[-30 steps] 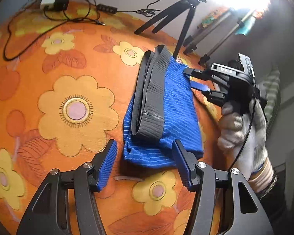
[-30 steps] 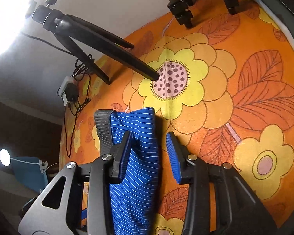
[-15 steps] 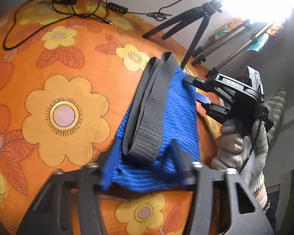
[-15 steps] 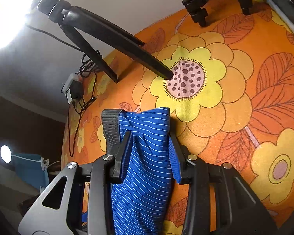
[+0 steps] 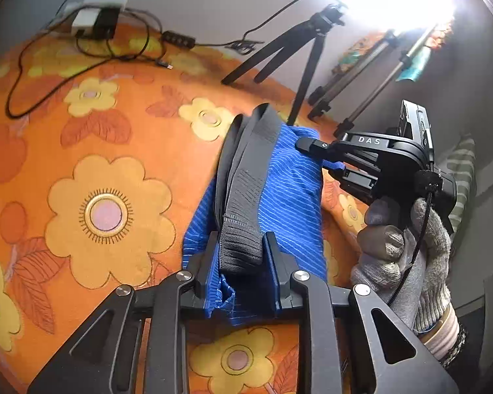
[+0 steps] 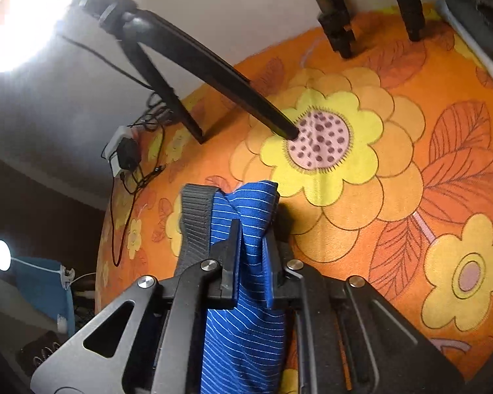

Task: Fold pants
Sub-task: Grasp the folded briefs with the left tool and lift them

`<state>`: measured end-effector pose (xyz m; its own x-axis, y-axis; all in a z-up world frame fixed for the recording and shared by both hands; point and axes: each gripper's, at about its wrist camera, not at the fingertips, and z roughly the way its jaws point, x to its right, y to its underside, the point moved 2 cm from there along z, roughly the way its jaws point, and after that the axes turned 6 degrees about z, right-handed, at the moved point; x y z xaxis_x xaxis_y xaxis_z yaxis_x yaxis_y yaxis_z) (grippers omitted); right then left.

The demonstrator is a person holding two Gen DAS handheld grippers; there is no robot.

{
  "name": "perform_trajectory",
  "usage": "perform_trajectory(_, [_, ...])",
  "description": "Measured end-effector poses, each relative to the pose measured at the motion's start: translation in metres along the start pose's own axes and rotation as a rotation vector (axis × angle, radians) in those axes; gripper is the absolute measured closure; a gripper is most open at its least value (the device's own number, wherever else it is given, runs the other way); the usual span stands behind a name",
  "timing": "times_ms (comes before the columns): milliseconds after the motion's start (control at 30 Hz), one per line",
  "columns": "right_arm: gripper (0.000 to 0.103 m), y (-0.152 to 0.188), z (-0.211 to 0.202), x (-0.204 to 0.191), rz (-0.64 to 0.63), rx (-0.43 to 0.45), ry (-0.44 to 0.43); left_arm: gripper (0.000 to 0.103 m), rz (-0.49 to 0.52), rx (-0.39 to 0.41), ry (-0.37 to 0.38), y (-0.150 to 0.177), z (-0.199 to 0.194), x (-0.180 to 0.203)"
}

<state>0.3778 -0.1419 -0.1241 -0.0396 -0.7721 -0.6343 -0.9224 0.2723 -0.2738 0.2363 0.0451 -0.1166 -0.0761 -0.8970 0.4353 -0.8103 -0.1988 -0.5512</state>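
The folded blue pinstriped pants with a grey ribbed waistband (image 5: 279, 197) lie on the orange flower-patterned cloth surface (image 5: 108, 138), a little right of the centre in the left wrist view. Their long axis goes from the bottom centre of the frame up toward the black tripod (image 5: 299, 46). The left gripper (image 5: 241, 269) has its jaws closed on the near end, on waistband and blue cloth. The right gripper (image 6: 251, 262) has its jaws closed on the blue cloth at the far end.

The folded pants (image 6: 243, 338) run off the bottom edge, their lower part hidden.
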Motion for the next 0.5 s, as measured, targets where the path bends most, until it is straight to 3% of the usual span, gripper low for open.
perform_trajectory(500, [0.092, 0.001, -0.07, -0.036, -0.136, 0.092, 0.034, 0.087, 0.069, 0.062, 0.061, 0.001, -0.038, 0.04])
